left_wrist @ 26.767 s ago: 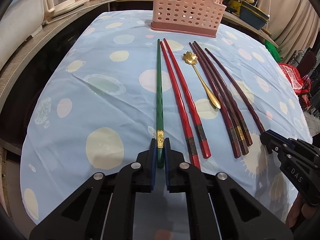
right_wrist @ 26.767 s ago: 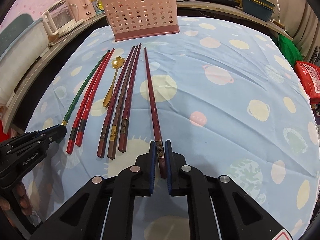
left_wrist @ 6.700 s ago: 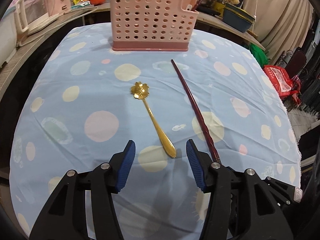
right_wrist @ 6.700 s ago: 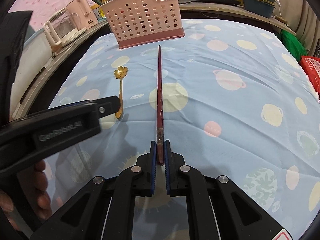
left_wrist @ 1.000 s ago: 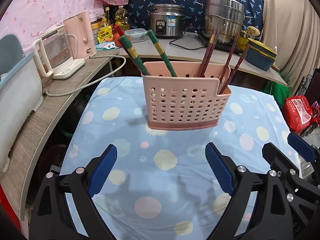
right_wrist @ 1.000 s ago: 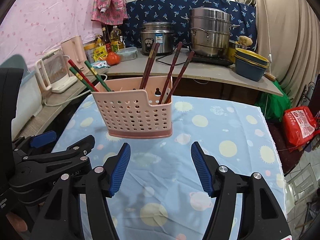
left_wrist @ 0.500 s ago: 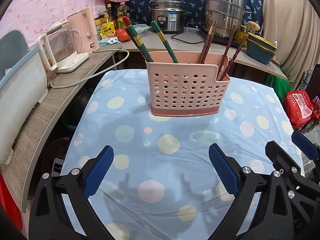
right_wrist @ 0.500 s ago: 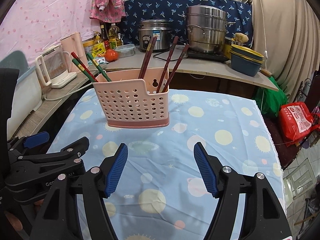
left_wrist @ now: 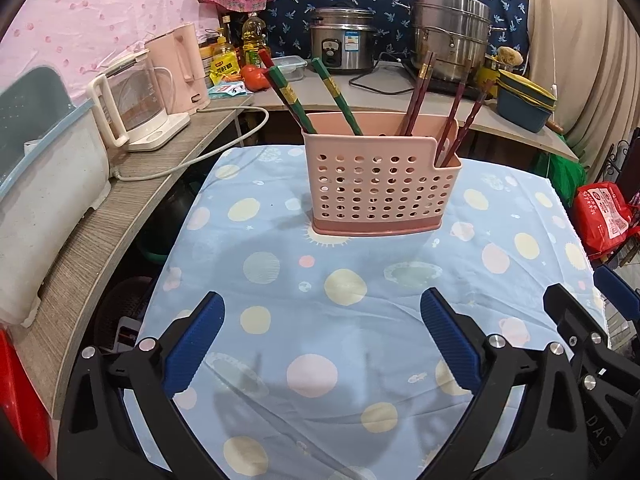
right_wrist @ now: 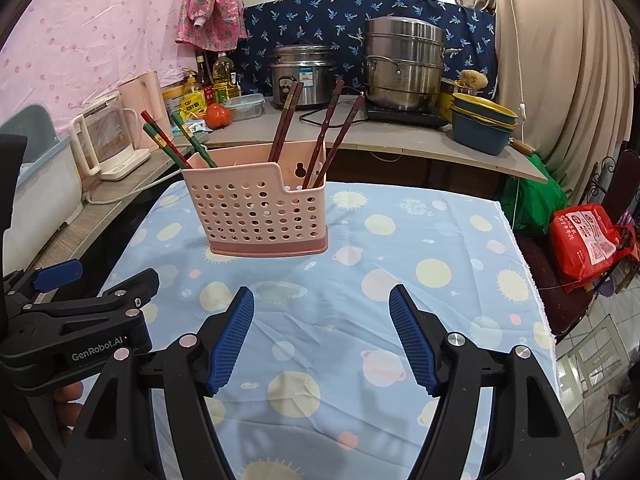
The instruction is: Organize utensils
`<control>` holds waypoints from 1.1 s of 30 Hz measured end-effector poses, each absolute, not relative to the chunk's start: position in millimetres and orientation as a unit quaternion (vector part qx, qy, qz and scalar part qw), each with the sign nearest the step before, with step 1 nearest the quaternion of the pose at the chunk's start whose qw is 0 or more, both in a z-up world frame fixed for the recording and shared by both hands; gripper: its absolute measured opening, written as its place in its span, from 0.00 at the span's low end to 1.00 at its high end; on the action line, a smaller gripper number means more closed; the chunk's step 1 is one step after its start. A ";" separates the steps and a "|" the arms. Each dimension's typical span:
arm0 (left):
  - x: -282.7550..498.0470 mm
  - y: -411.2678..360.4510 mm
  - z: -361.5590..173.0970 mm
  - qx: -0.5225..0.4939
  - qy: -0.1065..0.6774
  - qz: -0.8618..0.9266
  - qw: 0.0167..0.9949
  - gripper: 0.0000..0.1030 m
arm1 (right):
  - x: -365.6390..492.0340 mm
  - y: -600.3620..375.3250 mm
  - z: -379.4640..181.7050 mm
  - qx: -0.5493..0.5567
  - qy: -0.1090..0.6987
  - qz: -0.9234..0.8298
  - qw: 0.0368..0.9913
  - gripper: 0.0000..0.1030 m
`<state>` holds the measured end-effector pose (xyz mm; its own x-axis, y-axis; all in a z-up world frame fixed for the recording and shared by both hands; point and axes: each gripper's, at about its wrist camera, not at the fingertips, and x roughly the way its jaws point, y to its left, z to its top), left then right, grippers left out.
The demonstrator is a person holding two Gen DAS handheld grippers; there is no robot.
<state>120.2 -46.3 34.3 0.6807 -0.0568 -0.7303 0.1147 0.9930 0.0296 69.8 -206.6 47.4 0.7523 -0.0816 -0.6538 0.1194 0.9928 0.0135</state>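
Observation:
A pink perforated basket (left_wrist: 380,192) (right_wrist: 260,216) stands upright on the far half of the blue dotted tablecloth (left_wrist: 320,320). Green chopsticks (left_wrist: 336,92) (right_wrist: 192,136) lean out of its left side. Dark brown chopsticks (left_wrist: 418,92) (right_wrist: 332,120) lean out of its right side. My left gripper (left_wrist: 320,300) hangs open over the near cloth, short of the basket, with nothing between its blue pads. My right gripper (right_wrist: 321,292) is open too and holds nothing. Each gripper shows at the edge of the other's view: the right gripper (left_wrist: 588,296) and the left gripper (right_wrist: 104,276).
A grey counter with a glass kettle (left_wrist: 132,108) and a pink kettle (left_wrist: 180,68) runs along the left. Behind the table stand a rice cooker (left_wrist: 344,40), a steel steamer (left_wrist: 452,36) and blue bowls (right_wrist: 484,124). A red bag (right_wrist: 588,240) lies beyond the right table edge.
Both grippers have drawn back a little from the basket, which now looks smaller and farther. The jaws of both stand wider than a second ago.

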 end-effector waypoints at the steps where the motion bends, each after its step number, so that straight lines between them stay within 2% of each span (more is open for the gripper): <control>1: 119.2 -46.5 35.2 0.037 0.396 -0.047 0.916 0.91 | 68.8 -206.0 47.3 0.025 0.348 -0.053 0.936 0.66; 33: 105.0 -49.3 36.4 0.049 0.389 -0.038 0.919 0.91 | 60.3 -204.3 47.1 0.025 0.347 -0.046 0.937 0.66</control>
